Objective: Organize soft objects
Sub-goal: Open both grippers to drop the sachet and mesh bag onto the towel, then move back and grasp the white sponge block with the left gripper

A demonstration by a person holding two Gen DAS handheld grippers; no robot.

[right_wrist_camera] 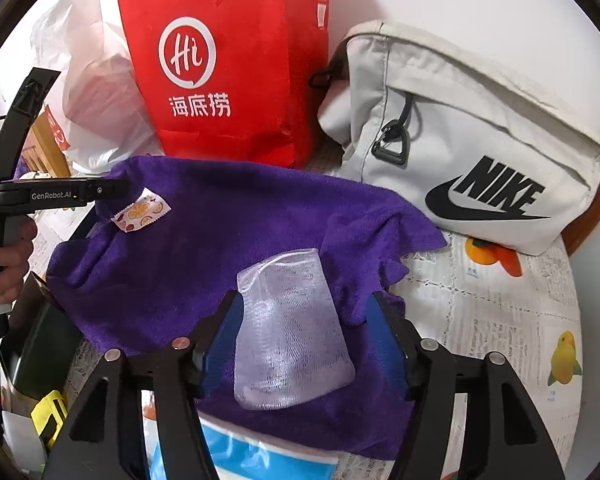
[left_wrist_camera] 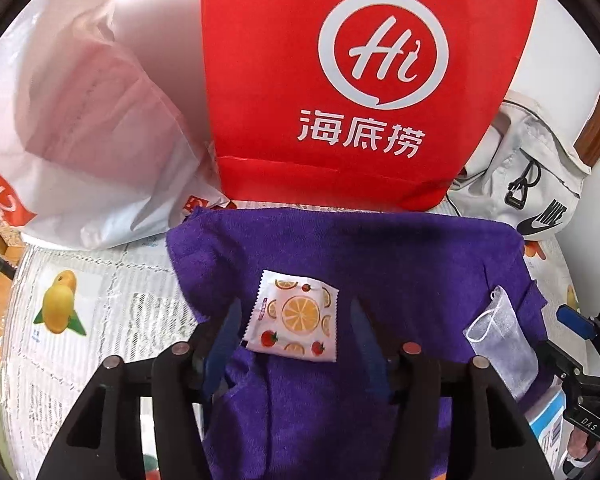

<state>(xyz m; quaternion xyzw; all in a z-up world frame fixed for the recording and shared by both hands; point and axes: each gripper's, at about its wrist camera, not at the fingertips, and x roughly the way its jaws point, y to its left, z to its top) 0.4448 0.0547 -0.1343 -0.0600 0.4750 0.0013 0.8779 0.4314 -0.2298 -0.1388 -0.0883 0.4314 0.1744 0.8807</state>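
A purple towel is spread over the table. On it lie a mesh drawstring pouch between the right gripper's parted jaws, and a fruit-print sachet between the left gripper's parted jaws, neither gripped.

Both hand-held grippers share one build: the left gripper and the right gripper are matte black frames with triangular cut-outs, round silver screw heads on the arms, and blue pads lining the fingers. In the right wrist view, at nine o'clock, the left unit's black bar reads "GenRobot.AI" in white above a grey grip. A hand wraps it.
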